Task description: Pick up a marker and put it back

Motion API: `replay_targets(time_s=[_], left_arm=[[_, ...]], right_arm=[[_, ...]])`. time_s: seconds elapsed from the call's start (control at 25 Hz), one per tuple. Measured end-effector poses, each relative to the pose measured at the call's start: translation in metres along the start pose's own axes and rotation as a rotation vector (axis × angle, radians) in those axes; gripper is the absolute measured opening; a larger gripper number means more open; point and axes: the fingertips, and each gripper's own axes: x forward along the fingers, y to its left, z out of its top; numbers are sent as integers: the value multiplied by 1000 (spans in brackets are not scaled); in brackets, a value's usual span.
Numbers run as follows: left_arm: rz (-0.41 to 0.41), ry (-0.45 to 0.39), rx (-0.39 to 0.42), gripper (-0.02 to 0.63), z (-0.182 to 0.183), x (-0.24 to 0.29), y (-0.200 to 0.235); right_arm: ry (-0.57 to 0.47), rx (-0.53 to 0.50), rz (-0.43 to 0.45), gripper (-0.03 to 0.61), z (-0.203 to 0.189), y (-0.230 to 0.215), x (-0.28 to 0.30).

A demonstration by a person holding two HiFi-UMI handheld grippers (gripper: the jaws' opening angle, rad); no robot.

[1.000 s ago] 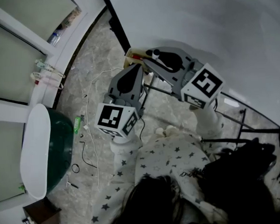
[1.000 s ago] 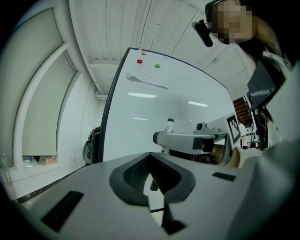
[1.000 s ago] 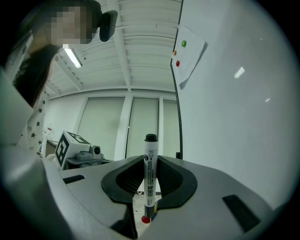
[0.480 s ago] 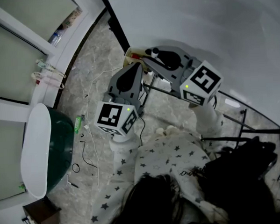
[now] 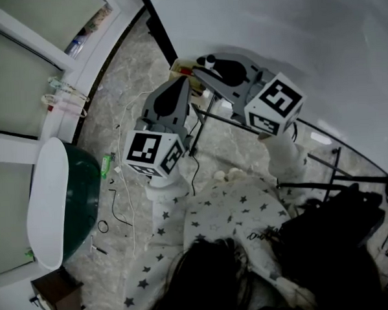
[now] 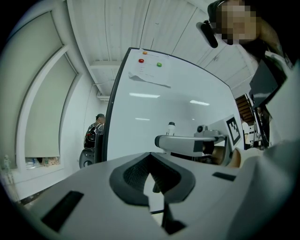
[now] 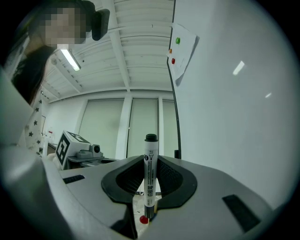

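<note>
In the right gripper view, a marker (image 7: 150, 168) is clamped upright between the jaws of the right gripper (image 7: 149, 180) at the lower centre of the frame, with its black cap above them. A whiteboard (image 7: 225, 117) fills the right side. In the left gripper view, the jaws of the left gripper (image 6: 152, 180) are seen together, with nothing between them. In the head view, both grippers are held side by side at the upper centre, near a pale tray (image 5: 182, 70) at the whiteboard's edge.
</note>
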Motion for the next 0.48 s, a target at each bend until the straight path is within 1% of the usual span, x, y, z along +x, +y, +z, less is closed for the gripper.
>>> replay_targets(time_s=[0.12, 0.32, 0.48], left_arm=[[4, 10, -6, 0, -10, 3, 6], [3, 18, -43, 0, -25, 9, 13], [0, 26, -53, 0, -34, 10, 15]], right_arm=[[2, 10, 3, 74, -10, -4, 8], [16, 46, -1, 74, -31, -15, 19], [19, 75, 17, 74, -45, -16, 27]])
